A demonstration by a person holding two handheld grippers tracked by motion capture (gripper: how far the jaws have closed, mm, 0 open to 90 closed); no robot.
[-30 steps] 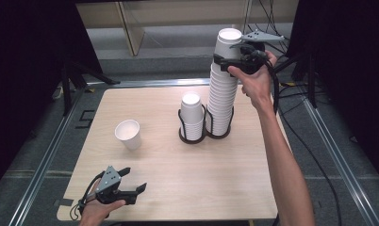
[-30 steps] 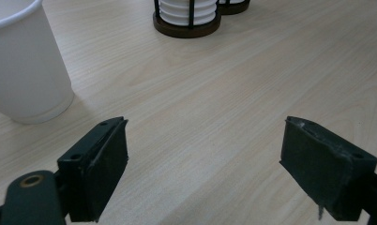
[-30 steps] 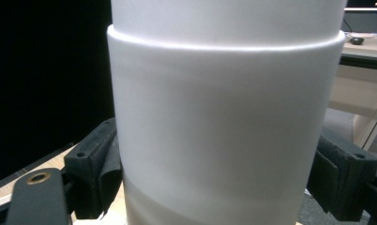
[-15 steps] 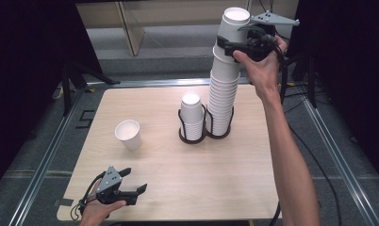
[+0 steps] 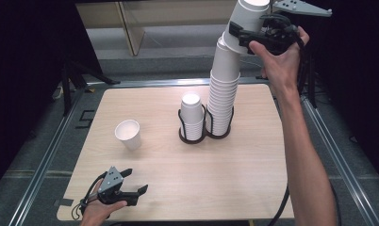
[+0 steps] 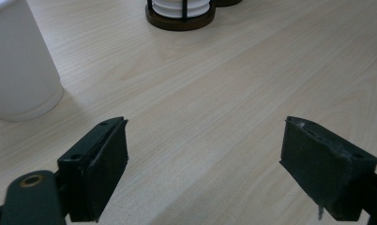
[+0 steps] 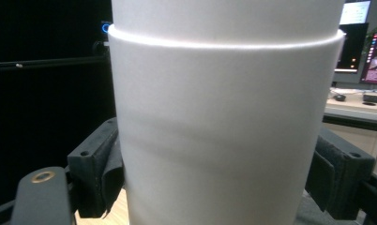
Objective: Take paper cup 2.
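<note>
The right gripper (image 5: 246, 35) is clamping its jaws on the top white paper cup (image 5: 249, 16) — tilting above the tall white cup stack (image 5: 223, 89). The left gripper (image 5: 131, 190) is resting near the light wooden table's (image 5: 234, 188) front edge, jaws apart and empty — open surface ahead.

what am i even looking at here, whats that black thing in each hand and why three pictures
A person works at a wooden table, holding a hand-held gripper in each hand: a two-jaw clamp with its own camera. The high view looks down from above; the other two pictures look along each gripper's jaws. On the table stand a single white cup and a black double holder with a short cup stack and a tall cup stack. The right hand-held gripper is shut on the top cup, raised and tilted above the tall stack. The left hand-held gripper rests near the table's front edge, its jaws apart and holding nothing.
</note>
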